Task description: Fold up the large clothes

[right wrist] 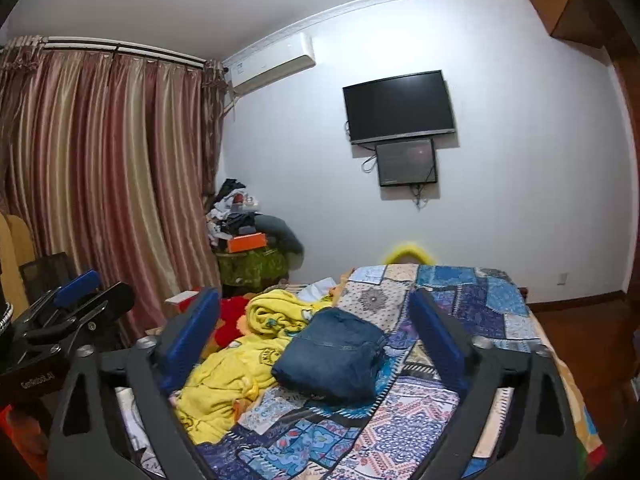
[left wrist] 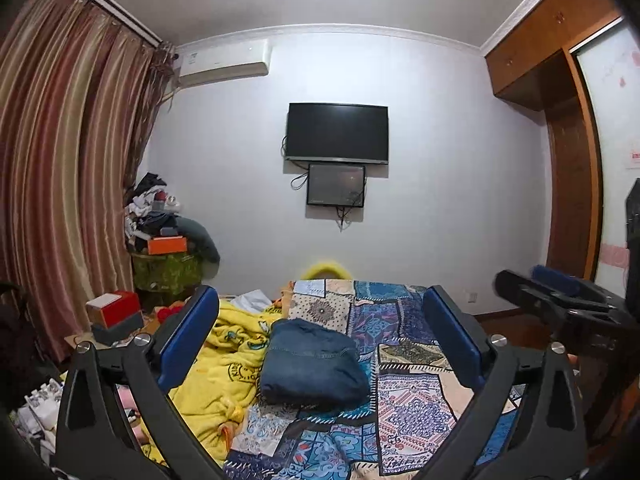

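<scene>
I hold both grippers level above the near end of the bed. The left gripper (left wrist: 320, 332) has its jaws spread wide and empty; the right gripper (right wrist: 316, 328) likewise stands released, gripping nothing. The folded jeans (left wrist: 314, 364) lie on the patchwork bedspread (left wrist: 416, 412), clear of both grippers, touching the crumpled yellow blanket (left wrist: 224, 372) beside them.

Right tool (right wrist: 316, 332) held level over the bed (right wrist: 500, 304), blue pads wide apart, nothing between them. Folded jeans (right wrist: 334, 354) lying on the patchwork quilt (right wrist: 404, 424), touching a crumpled yellow blanket (right wrist: 240, 376) on the left. Left tool (right wrist: 84, 292) at the left edge, before striped curtains (right wrist: 104, 168).
</scene>
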